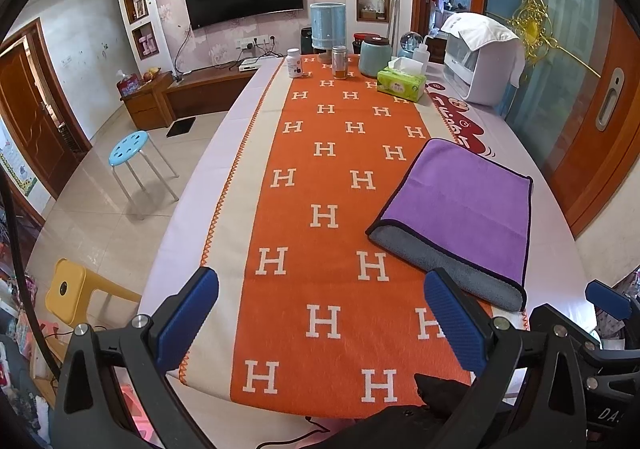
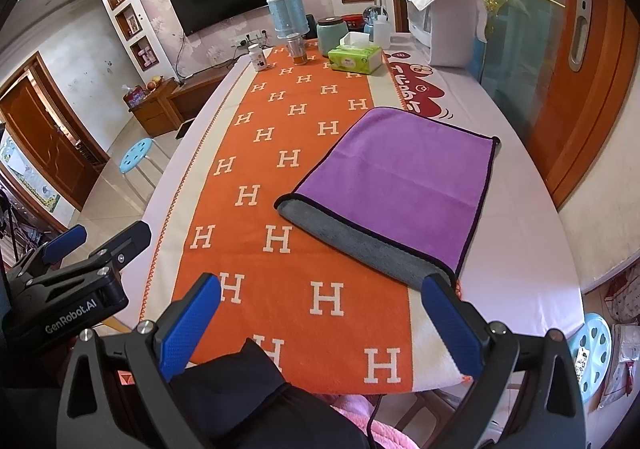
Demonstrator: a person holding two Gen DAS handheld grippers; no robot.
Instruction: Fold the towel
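A purple towel (image 1: 464, 201) with a grey underside and dark trim lies folded flat on the table, on the right side; it also shows in the right wrist view (image 2: 404, 177). Its grey lower layer sticks out along the near edge. My left gripper (image 1: 320, 313) is open and empty, above the near table edge, left of the towel. My right gripper (image 2: 320, 321) is open and empty, just short of the towel's near edge; its right finger (image 2: 448, 321) overlaps the towel's near corner in the view. The right gripper also shows in the left wrist view (image 1: 608, 305).
An orange table runner (image 1: 332, 185) with white H letters covers the table's middle. At the far end stand a tissue box (image 1: 401, 84), jars, bottles, a blue lamp (image 1: 328, 29) and a white appliance (image 1: 480, 61). A blue stool (image 1: 130, 147) and yellow stool (image 1: 68, 293) stand left of the table.
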